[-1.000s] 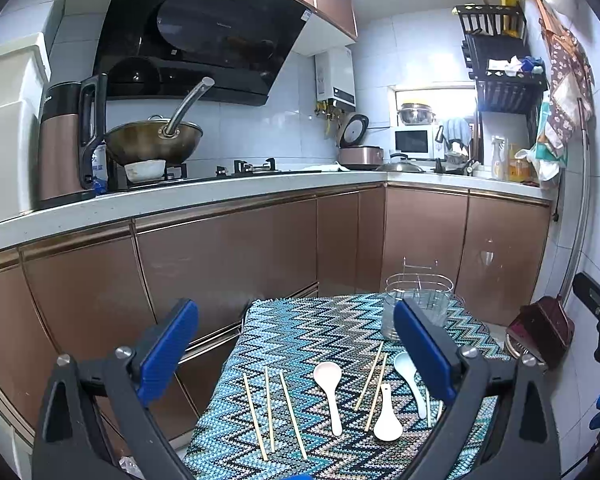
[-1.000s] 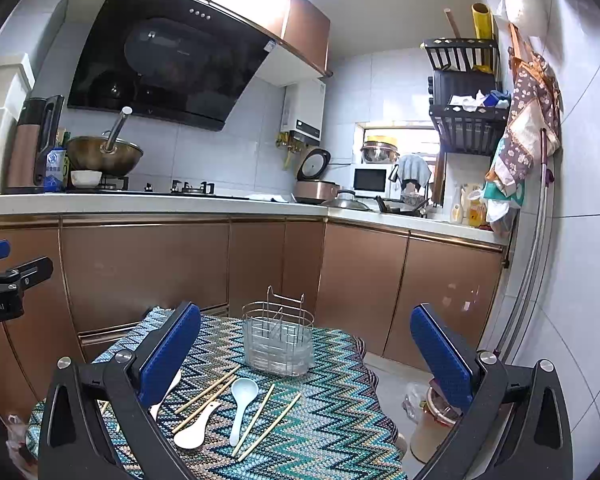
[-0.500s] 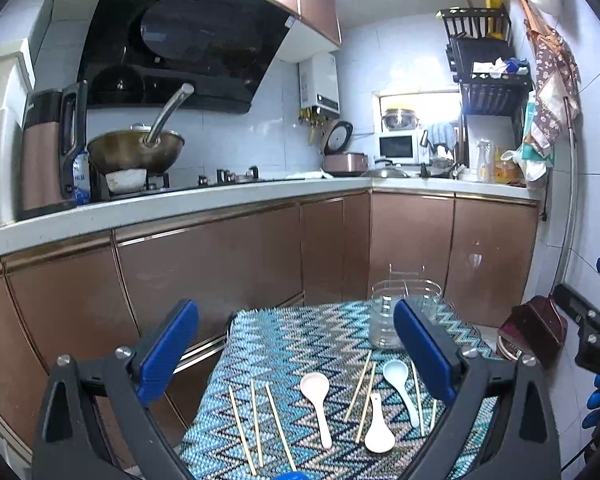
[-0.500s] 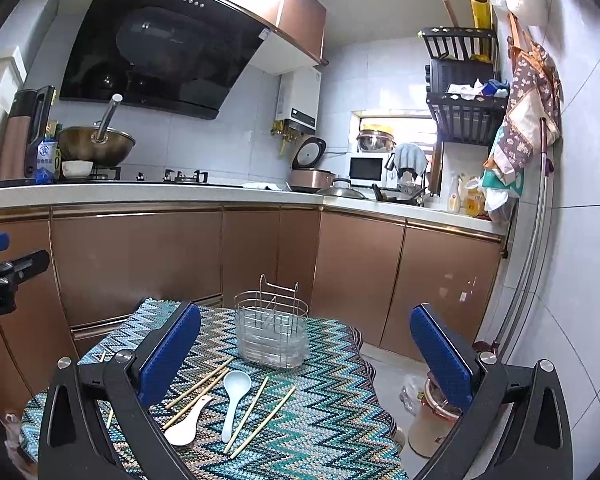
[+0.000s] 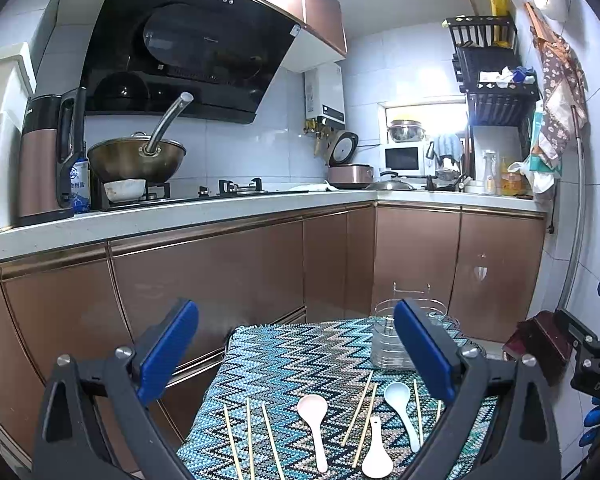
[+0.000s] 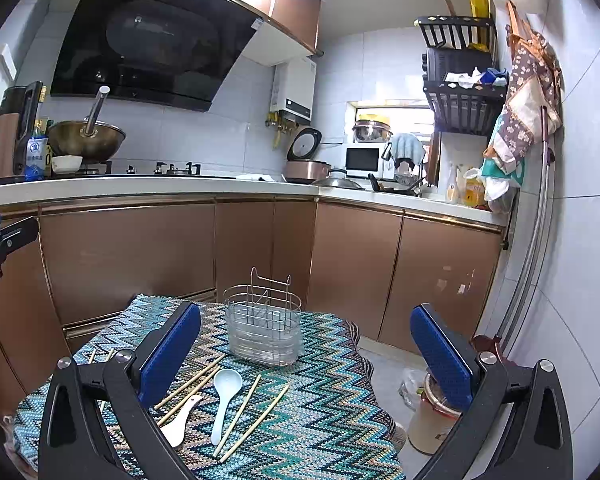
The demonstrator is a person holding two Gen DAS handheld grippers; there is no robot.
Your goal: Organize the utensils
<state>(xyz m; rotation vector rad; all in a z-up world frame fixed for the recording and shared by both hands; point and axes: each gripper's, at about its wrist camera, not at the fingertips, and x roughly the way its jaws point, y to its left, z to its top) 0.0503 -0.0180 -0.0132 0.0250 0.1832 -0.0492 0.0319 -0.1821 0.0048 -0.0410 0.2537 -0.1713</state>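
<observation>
Spoons (image 5: 313, 420) below left claw (image 5: 296, 352)

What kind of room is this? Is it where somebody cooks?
Yes, it looks like a home kitchen. A wok sits on the stove under a big black range hood, and a microwave stands on the counter by the window.

This is a home kitchen: a black range hood (image 5: 188, 52) hangs over a wok (image 5: 138, 158) on the gas stove, copper-coloured cabinets (image 6: 128, 256) run under a white counter, and a microwave (image 6: 362, 162) and rice cooker (image 6: 306, 162) stand in the corner.
</observation>
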